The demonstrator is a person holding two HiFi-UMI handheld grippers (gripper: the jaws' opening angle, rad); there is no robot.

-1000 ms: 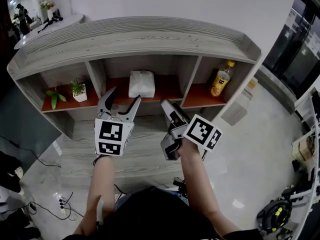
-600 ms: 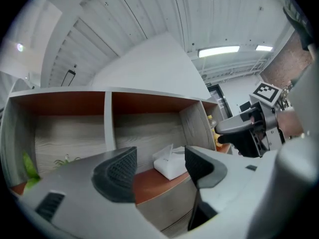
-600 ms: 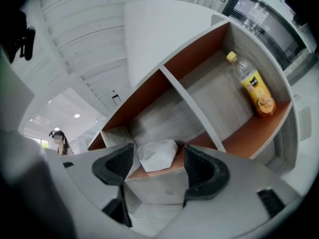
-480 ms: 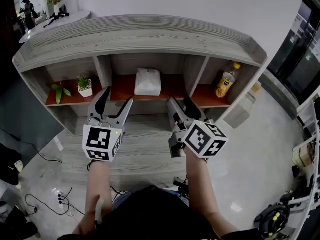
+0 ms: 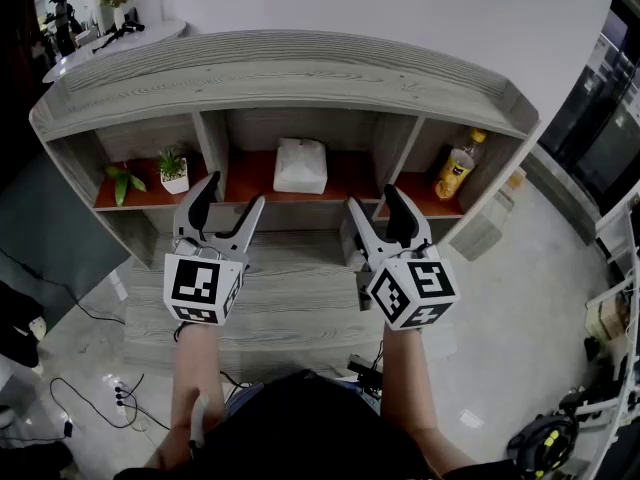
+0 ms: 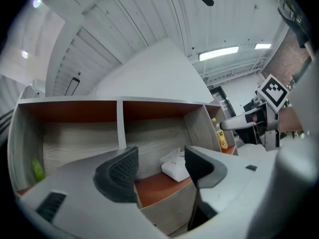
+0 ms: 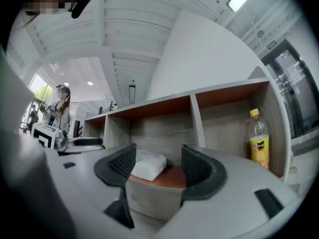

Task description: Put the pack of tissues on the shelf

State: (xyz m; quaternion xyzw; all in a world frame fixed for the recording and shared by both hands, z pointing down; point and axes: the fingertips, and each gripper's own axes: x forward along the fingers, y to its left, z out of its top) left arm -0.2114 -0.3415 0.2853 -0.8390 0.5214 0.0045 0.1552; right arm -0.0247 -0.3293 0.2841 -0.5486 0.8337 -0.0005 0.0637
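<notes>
The white pack of tissues [image 5: 300,166] lies on the red-brown board in the middle compartment of the grey wooden shelf [image 5: 280,63]. It also shows as the tissue pack [image 6: 175,167] and the pack [image 7: 147,164] in the two gripper views. My left gripper [image 5: 228,196] hovers in front of the shelf, open and holding nothing; that left gripper [image 6: 160,171] points at the middle compartment. My right gripper [image 5: 374,203] stands beside it, open; this right gripper [image 7: 157,166] has just been closing its jaws slightly, with nothing between them. Both are apart from the pack.
A yellow drink bottle [image 5: 452,168] stands in the right compartment, a small potted plant [image 5: 175,168] in the left. A low wooden platform [image 5: 290,298] runs below the shelf. Cables and a power strip [image 5: 60,408] lie on the floor at left. A person [image 7: 62,108] stands far left.
The right gripper has rolled from lying on its side to upright and risen a little. The left gripper has drifted slightly left. The tissue pack stays on the shelf.
</notes>
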